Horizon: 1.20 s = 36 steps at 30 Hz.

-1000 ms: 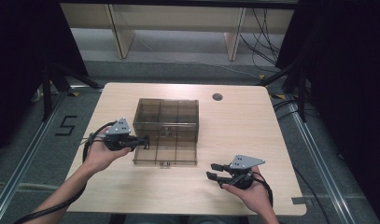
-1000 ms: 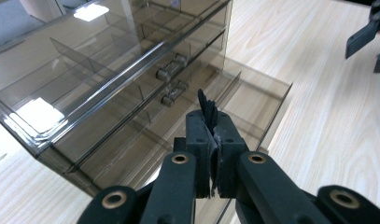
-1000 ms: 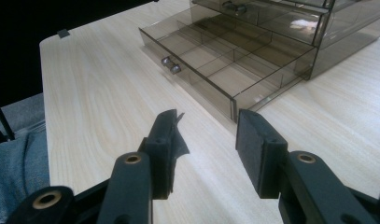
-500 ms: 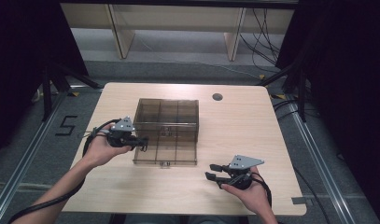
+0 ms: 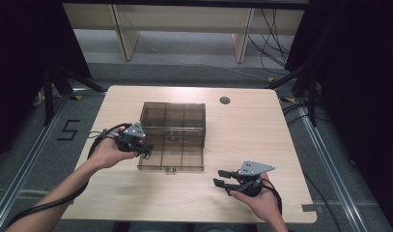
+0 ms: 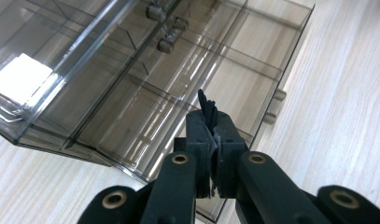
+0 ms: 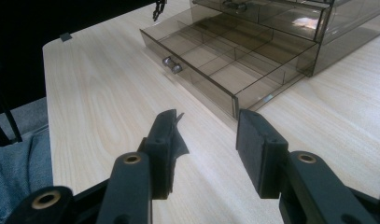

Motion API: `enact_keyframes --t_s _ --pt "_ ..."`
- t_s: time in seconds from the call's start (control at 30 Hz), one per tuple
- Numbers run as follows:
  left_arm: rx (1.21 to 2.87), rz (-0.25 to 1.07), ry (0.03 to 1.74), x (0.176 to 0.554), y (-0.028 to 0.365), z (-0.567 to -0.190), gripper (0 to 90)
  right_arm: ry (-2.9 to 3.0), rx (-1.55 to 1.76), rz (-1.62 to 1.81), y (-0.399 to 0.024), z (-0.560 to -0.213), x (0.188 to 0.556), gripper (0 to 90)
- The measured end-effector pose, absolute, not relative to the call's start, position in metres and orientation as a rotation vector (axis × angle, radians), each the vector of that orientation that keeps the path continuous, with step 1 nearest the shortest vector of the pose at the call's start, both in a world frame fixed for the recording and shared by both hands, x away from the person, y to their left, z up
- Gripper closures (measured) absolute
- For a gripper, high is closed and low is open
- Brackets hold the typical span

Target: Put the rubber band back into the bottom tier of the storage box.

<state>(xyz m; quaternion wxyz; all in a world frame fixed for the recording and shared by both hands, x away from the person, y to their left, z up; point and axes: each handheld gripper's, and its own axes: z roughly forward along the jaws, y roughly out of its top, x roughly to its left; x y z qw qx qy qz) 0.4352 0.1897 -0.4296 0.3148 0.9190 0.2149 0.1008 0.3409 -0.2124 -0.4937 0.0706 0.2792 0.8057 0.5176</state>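
Pale wooden table (image 5: 261,145), round-cornered.
Carrying a smoky clear drawer box (image 5: 172,116) near its middle (bottom drawer (image 5: 171,158) pulled out toward the near edge); round cable hole (image 5: 225,100) near the far edge.

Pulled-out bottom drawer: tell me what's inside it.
The drawer holds only clear dividers forming compartments; those in sight look empty. Its back part runs under the smoky cabinet, so that stays uncertain.
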Motion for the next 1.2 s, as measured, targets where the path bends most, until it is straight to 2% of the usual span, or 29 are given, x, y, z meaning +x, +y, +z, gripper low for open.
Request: enact_keyframes --t_s 1.2 --pt "2.604 0.160 0.538 0.448 0.178 -0.444 86.7 2.445 0.849 1.538 -0.212 -0.494 0.340 58.8"
